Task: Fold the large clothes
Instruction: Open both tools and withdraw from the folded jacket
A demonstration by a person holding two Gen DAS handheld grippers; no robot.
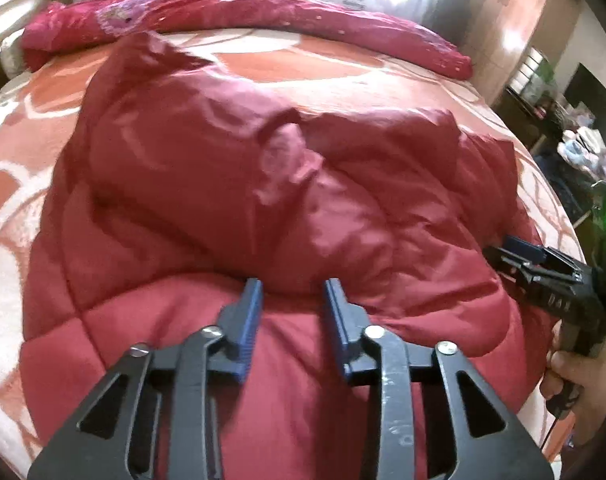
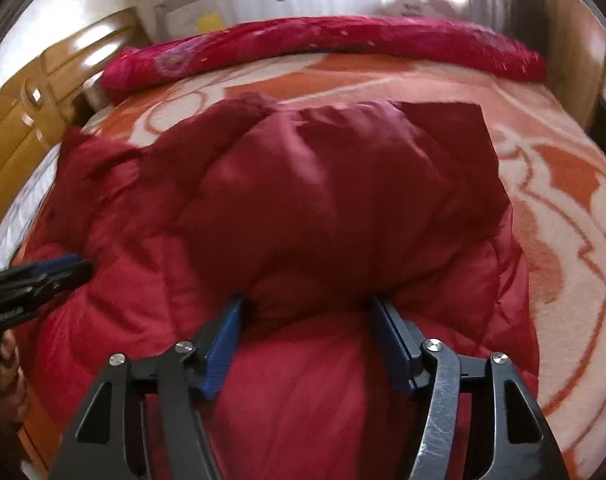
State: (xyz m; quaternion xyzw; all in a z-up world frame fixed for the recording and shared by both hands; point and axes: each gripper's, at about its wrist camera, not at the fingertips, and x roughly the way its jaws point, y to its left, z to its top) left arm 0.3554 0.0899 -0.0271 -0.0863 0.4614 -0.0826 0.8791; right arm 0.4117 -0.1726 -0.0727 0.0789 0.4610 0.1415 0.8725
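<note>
A dark red quilted down jacket (image 1: 263,200) lies bunched on an orange-and-cream patterned blanket (image 1: 15,184) covering the bed. The left gripper (image 1: 292,286) is over the jacket's near edge, blue-padded fingers spread, gripping nothing. The right gripper (image 2: 305,302) is likewise spread wide above the jacket. A rolled crimson quilt (image 2: 323,40) lies along the far side.

Both wrist cameras sat low and close over the near edge of the bed (image 1: 31,128), facing along their jaws toward its far side. The left view looked from the left and caught the right gripper (image 1: 503,254) at its right border. The right view looked from the right, with the left gripper (image 2: 73,268) at its left border. Both shared the red padded jacket (image 1: 263,184) and the far rolled quilt (image 2: 323,44).
</note>
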